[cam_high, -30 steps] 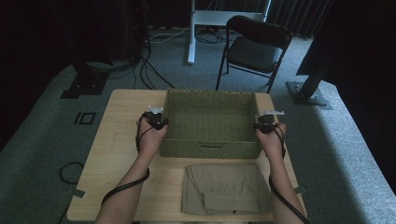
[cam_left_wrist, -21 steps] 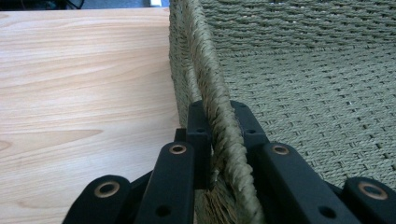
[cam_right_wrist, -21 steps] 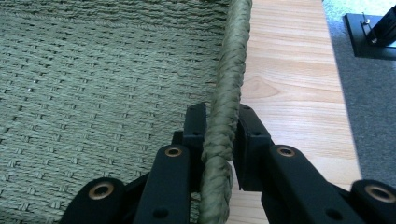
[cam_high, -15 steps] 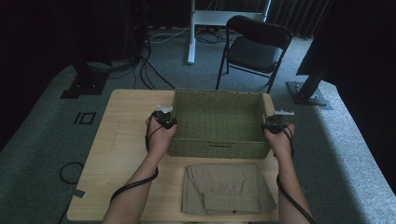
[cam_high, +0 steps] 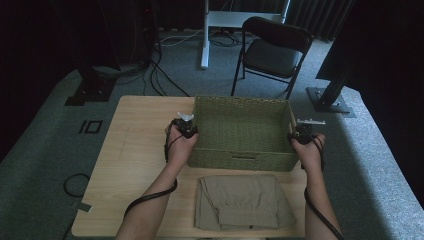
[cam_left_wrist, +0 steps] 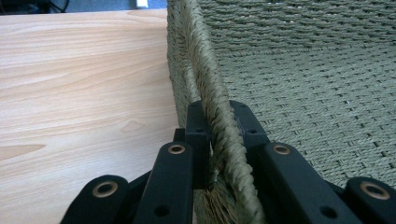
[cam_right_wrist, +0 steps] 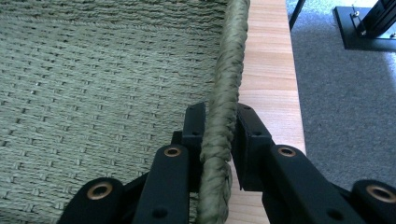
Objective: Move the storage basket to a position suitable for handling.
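Note:
A green woven basket stands empty on the wooden table. My left gripper is shut on its left rim. In the left gripper view the braided rim runs between the black jaws, and the gripper pinches it, one jaw inside the basket and one outside. My right gripper clamps the right rim in the same way. The right gripper view has the rim squeezed in the gripper. A folded khaki garment lies in front of the basket, near the table's front edge.
Bare table top stretches to the left of the basket. Its right edge lies close to the basket's right wall, with grey carpet beyond. A black folding chair and stand bases stand on the floor behind the table.
Both hands and the basket have shifted to the right across the table. The folded garment has stayed where it was.

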